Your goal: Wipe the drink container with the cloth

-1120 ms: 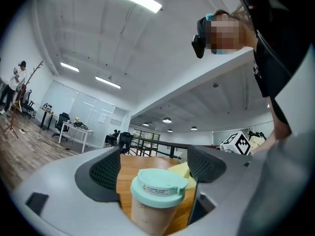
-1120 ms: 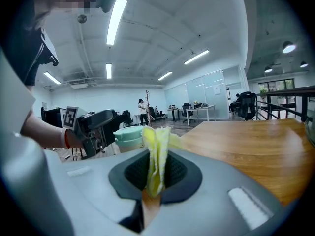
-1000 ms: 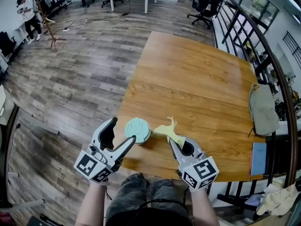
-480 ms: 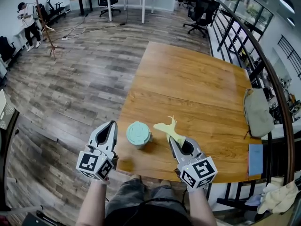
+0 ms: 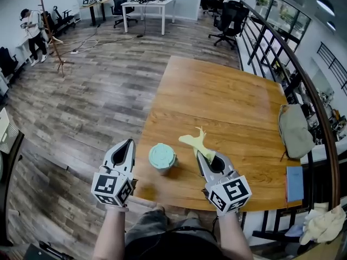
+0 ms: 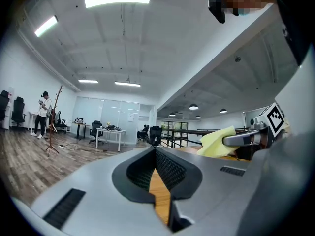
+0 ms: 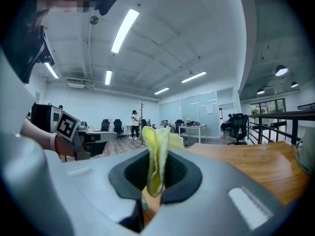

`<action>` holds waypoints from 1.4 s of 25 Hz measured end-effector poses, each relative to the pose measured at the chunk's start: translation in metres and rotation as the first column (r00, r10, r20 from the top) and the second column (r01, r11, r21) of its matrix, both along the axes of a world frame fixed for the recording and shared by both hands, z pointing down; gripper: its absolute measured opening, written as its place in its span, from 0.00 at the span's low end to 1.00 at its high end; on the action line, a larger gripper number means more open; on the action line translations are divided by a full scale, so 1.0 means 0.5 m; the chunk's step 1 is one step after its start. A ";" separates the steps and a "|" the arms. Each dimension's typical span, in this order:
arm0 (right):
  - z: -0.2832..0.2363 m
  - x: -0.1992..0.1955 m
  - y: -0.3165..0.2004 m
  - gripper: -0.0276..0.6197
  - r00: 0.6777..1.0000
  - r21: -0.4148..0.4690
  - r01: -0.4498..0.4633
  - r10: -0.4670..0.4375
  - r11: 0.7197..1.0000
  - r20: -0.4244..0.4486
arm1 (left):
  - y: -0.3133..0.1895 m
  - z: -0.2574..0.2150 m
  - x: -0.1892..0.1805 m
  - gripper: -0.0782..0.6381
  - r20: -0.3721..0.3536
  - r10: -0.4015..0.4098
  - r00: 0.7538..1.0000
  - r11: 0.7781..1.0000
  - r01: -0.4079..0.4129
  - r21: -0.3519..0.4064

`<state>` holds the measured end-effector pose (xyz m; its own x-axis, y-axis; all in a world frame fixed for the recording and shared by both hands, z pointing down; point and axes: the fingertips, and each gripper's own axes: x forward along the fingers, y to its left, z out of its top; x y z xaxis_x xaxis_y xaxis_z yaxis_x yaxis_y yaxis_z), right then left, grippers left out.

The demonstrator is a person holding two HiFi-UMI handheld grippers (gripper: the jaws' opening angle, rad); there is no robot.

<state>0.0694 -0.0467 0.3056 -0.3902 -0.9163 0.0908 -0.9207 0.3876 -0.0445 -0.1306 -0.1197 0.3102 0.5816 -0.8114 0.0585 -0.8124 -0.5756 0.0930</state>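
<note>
A mint-green drink container (image 5: 162, 157) stands upright near the front edge of the wooden table (image 5: 227, 102). My left gripper (image 5: 129, 143) hangs to the left of it, off the table's edge, shut with nothing between its jaws (image 6: 156, 152). My right gripper (image 5: 201, 153) is just right of the container, shut on a yellow cloth (image 5: 194, 141) that sticks up past its fingertips. In the right gripper view the folded cloth (image 7: 156, 154) is pinched between the pads. The cloth (image 6: 218, 141) also shows in the left gripper view.
A grey bag (image 5: 295, 129) and a blue notebook (image 5: 294, 183) lie at the table's right edge, beside a dark railing (image 5: 303, 80). Office chairs (image 5: 227, 15), a white desk (image 5: 143, 7), a coat stand (image 5: 49, 23) and a person (image 5: 32, 23) are far off on the wood floor.
The left gripper's jaws, open beside the container a second ago, have shut, and it has drawn back left, apart from the container. The right gripper still holds the cloth.
</note>
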 end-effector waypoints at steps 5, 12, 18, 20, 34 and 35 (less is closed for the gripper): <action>-0.037 0.007 -0.008 0.08 1.000 0.044 -0.021 0.021 0.999 0.007 | -0.013 -0.032 -0.024 0.10 -0.033 -0.021 0.999 1.000 0.021 -0.002; -0.064 0.003 -0.021 0.08 1.000 0.076 -0.031 0.030 0.997 0.007 | -0.029 -0.060 -0.024 0.10 -0.099 0.004 0.995 1.000 -0.002 0.016; -0.071 0.012 -0.021 0.08 0.998 0.095 -0.061 0.061 0.994 0.001 | -0.032 -0.064 -0.024 0.10 -0.116 0.015 0.993 1.000 -0.013 0.019; -0.072 0.015 -0.022 0.08 0.998 0.097 -0.065 0.066 0.993 0.001 | -0.035 -0.062 -0.028 0.10 -0.127 0.014 0.992 1.000 -0.012 0.015; -0.068 0.008 -0.030 0.08 0.997 0.100 -0.079 0.076 0.992 0.025 | -0.049 -0.061 -0.035 0.10 -0.153 0.031 0.988 1.000 -0.030 0.010; -0.068 0.009 -0.032 0.08 0.997 0.099 -0.081 0.078 0.992 0.028 | -0.050 -0.061 -0.034 0.10 -0.154 0.034 0.987 0.999 -0.033 0.010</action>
<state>0.0737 -0.0625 0.2716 -0.3165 -0.9485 -0.0108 -0.9480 0.3167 -0.0317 -0.1474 -0.1448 0.2799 0.6103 -0.7912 -0.0397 -0.7687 -0.6036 0.2114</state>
